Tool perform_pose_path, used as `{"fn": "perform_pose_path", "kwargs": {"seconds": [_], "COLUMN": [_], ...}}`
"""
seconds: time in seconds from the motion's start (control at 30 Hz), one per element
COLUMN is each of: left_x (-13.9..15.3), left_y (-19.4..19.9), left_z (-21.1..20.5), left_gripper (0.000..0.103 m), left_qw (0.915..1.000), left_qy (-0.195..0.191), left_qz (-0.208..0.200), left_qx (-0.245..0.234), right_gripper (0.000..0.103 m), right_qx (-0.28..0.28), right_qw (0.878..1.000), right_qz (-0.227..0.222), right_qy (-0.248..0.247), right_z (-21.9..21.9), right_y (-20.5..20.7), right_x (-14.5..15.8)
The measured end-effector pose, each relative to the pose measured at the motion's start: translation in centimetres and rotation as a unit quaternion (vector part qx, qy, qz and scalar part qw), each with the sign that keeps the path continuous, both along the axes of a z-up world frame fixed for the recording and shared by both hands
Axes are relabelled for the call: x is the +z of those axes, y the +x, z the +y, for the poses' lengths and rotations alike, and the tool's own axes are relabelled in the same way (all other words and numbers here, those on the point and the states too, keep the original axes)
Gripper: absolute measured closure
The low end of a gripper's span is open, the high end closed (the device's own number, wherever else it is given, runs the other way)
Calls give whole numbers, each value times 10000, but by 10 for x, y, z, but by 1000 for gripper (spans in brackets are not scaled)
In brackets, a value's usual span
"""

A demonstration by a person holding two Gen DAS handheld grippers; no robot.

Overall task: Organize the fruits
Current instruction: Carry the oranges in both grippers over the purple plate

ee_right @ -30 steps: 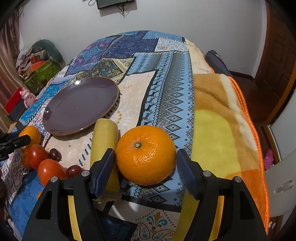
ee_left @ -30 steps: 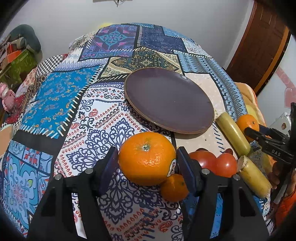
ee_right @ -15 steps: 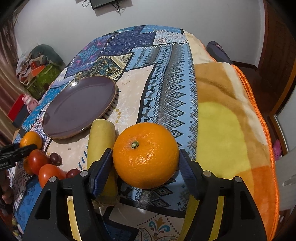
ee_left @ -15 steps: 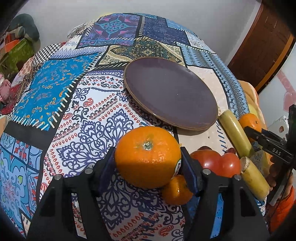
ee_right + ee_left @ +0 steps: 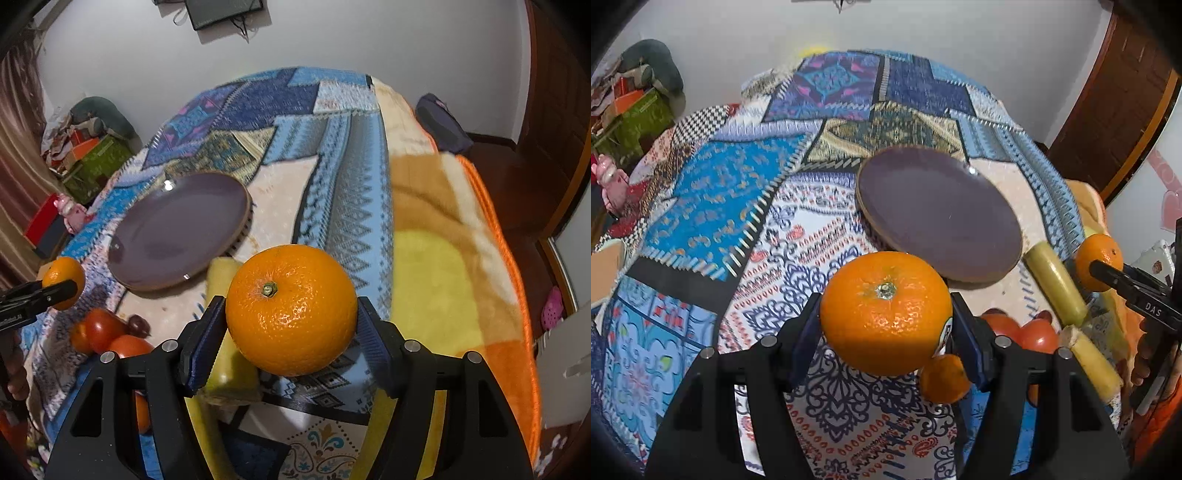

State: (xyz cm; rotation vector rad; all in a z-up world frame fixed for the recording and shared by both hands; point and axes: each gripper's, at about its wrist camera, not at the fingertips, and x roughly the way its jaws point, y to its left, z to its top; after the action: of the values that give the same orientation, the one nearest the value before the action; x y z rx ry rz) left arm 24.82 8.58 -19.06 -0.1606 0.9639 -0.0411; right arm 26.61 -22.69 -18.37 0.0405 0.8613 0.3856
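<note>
Left wrist view: left tongs (image 5: 885, 325) clamp a large round orange (image 5: 885, 312), lifted above the patchwork-covered bed (image 5: 701, 206); a flat round purple plate (image 5: 938, 214) lies just beyond, two red tomatoes (image 5: 1027, 332) to the right. Right wrist view: right tongs (image 5: 291, 325) clamp a second round orange (image 5: 291, 308), raised beside a pale yellow-green banana (image 5: 225, 328), plate to the left.

"DAS" stands in white letters on the right tongs (image 5: 1102, 271) (the orange's sticker is unreadable).
</note>
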Motion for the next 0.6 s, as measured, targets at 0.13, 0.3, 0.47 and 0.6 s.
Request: {"fn": "perform_pose_path", "kwargs": {"seconds": [0.13, 0.3, 0.47, 0.6], "left_x": [20, 47, 65, 76], "left_y": [-3, -1, 5, 16], "left_z": [-1, -5, -9, -11], "left_gripper": [37, 37, 37, 37], "left_qw": [9997, 9986, 9972, 9963], "left_qy": [55, 122, 171, 226], "left_qz": [-225, -507, -718, -818], "left_qx": [-19, -83, -136, -159], "right_gripper": [37, 37, 37, 37], "right_qx": [87, 222, 327, 451], "right_qw": [9997, 9983, 9966, 9948], "right_qz": [-225, -517, -728, -883], "right_qy": [71, 139, 218, 237], "right_z": [6, 17, 29, 44], "right_y": [-1, -1, 3, 11], "right_x": [19, 41, 57, 67]}}
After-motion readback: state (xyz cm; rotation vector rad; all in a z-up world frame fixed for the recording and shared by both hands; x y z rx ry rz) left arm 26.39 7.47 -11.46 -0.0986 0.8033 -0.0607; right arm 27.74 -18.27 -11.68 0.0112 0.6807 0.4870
